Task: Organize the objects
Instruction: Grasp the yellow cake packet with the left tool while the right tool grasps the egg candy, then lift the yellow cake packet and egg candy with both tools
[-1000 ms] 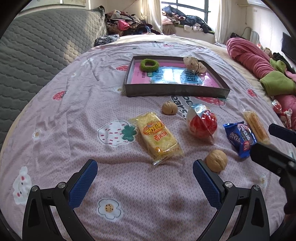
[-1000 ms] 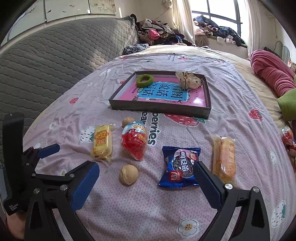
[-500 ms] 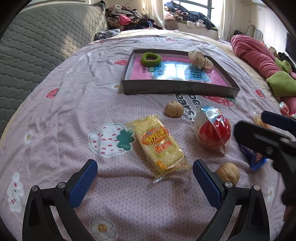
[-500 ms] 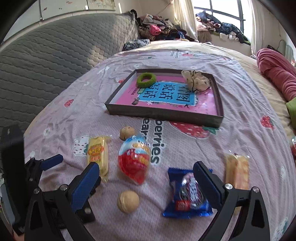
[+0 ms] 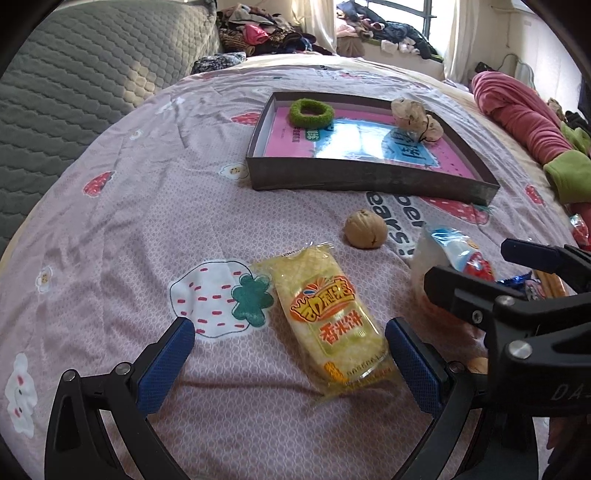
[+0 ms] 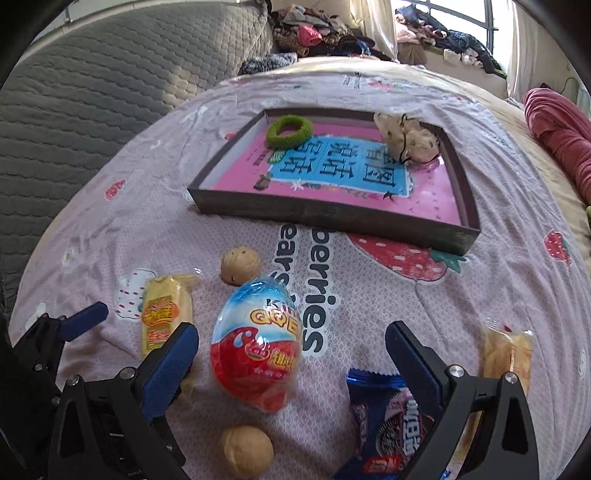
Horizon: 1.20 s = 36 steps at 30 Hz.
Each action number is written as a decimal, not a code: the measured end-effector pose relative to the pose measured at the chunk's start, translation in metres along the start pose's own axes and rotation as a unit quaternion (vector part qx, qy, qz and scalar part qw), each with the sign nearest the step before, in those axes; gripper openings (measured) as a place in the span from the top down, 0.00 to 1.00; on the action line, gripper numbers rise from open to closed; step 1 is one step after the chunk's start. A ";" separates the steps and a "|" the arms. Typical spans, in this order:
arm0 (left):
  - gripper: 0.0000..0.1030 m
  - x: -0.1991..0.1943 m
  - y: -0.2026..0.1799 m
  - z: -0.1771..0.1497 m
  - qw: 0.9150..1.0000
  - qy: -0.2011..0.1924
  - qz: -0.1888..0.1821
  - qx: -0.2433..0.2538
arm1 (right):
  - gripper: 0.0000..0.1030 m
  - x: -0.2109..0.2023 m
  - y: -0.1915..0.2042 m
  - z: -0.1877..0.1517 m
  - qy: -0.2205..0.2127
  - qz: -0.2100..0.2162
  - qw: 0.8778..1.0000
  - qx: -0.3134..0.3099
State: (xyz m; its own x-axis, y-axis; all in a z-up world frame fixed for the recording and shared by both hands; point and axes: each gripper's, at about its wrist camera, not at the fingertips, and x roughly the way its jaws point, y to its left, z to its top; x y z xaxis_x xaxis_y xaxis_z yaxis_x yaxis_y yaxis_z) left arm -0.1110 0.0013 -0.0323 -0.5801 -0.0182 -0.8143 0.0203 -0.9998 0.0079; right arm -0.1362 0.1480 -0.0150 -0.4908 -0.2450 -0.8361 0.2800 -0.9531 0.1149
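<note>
- Yellow cracker pack point(image 5: 328, 317) now sits right between the wide-open blue pads of the left gripper point(image 5: 290, 358). A second ago it was farther ahead. The jaws hold nothing yet.
- Red and blue egg point(image 6: 256, 345) has come in close to the right gripper point(image 6: 291, 354) too. It lies between the open fingers, nearer the left one. This gripper holds nothing either.
- Both grippers have moved down and in toward the snacks, side by side. I think each one is about to pick up its snack.
- Nothing on the bed has moved. The snacks are all still on this side of the tray point(image 6: 332, 216), so the sorting is only started.
- Inside the tray lie a green hair ring point(image 6: 289, 131) at the far left and a beige scrunchie point(image 6: 408, 138) at the far right.
- One walnut point(image 6: 240, 265) sits just in front of the tray. Another walnut point(image 6: 245, 450) lies much farther from it, close to the camera.
- A blue cookie pack point(image 6: 388, 424) and an orange snack point(image 6: 508, 356) lie in front of the tray's right end.
- Pink sheet point(image 5: 147, 229) with strawberries covers the soft bed. It may sink a bit when pressed.
- Left of the tray is a grey quilted headboard point(image 5: 74, 81). Behind the tray are heaps of clothes by a sunny window point(image 6: 461, 14).
</note>
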 end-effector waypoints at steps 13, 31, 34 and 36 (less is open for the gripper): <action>0.01 0.020 0.004 0.004 1.000 0.010 0.007 -0.006 | 0.40 0.021 0.001 0.005 0.009 0.047 0.999 0.005; 0.57 -0.003 -0.001 -0.001 1.000 0.003 -0.022 0.004 | 0.49 -0.017 0.004 -0.007 -0.037 0.065 0.997 -0.004; 0.57 -0.013 0.000 -0.001 1.000 -0.007 -0.028 0.003 | 0.49 -0.029 0.001 -0.013 -0.050 0.069 0.996 0.004; 0.57 -0.020 0.001 0.000 1.000 -0.014 -0.027 0.002 | 0.49 -0.037 0.001 -0.016 -0.057 0.068 0.996 0.007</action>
State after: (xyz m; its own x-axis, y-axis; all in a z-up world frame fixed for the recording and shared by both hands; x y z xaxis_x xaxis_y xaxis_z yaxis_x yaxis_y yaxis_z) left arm -0.0995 0.0008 -0.0161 -0.6031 0.0361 -0.7968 -0.0151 -0.9993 -0.0338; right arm -0.1043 0.1593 0.0074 -0.5397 -0.3896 -0.7463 0.3396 -0.9119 0.2305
